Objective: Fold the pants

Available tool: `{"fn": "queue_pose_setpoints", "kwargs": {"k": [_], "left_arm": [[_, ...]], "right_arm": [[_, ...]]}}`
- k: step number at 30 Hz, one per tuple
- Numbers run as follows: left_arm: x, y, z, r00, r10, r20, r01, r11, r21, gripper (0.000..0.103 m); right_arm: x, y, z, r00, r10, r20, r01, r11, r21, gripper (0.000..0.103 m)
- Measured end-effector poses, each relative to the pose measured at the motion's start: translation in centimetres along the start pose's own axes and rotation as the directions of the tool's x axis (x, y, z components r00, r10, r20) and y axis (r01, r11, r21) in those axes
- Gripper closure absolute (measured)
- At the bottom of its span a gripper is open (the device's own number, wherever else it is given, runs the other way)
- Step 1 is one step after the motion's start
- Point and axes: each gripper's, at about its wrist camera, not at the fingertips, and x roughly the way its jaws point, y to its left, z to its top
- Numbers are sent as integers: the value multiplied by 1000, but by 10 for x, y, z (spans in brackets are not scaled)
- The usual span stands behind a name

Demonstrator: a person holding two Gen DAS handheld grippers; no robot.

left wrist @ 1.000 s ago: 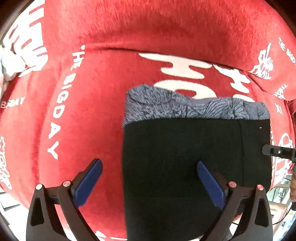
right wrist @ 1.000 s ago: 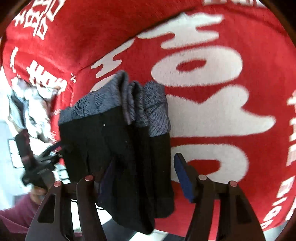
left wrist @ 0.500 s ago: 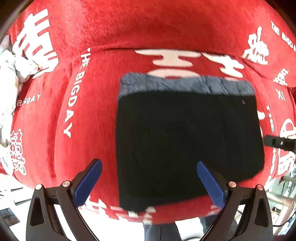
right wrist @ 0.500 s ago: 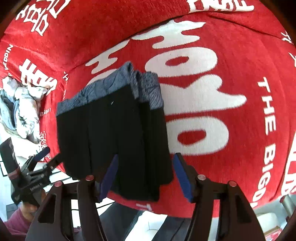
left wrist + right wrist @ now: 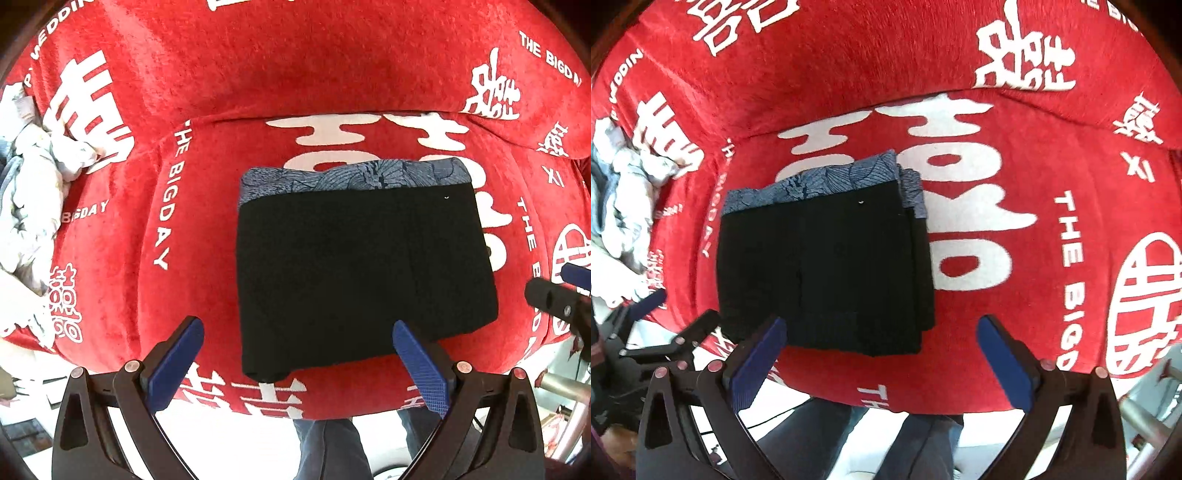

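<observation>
A heap of pale clothes (image 5: 33,206) lies at the left edge of the red blanket (image 5: 295,74). The left gripper (image 5: 295,363) is spread wide and holds nothing. The pants (image 5: 354,266) lie in a compact folded rectangle near the front edge, so the folding looks finished. The right gripper (image 5: 881,358) is also spread and empty.

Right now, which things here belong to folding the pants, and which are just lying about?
For the job: folded black pants, left gripper, right gripper, both open.

Lying about: crumpled white cloth, red blanket underneath.
</observation>
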Motion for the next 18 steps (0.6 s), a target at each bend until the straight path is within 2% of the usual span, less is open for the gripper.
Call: {"fn": "queue_pose_setpoints", "kwargs": {"k": [6,11,18], "left_arm": [[-16,3,6,999,32,4,-32,999,2,0],[-25,5,10,1000,23,5,-23,1000,-2,0],[-33,7,11,1000,12,-4,-12,1000,-7,0]], "right_arm": [[-16,9,-2,998,-53,-35,53,999,6,0],[-23,16,-1,998,-41,-50,41,999,18,0],[-25,28,6,993,-90,-76,90,996,-10,0]]}}
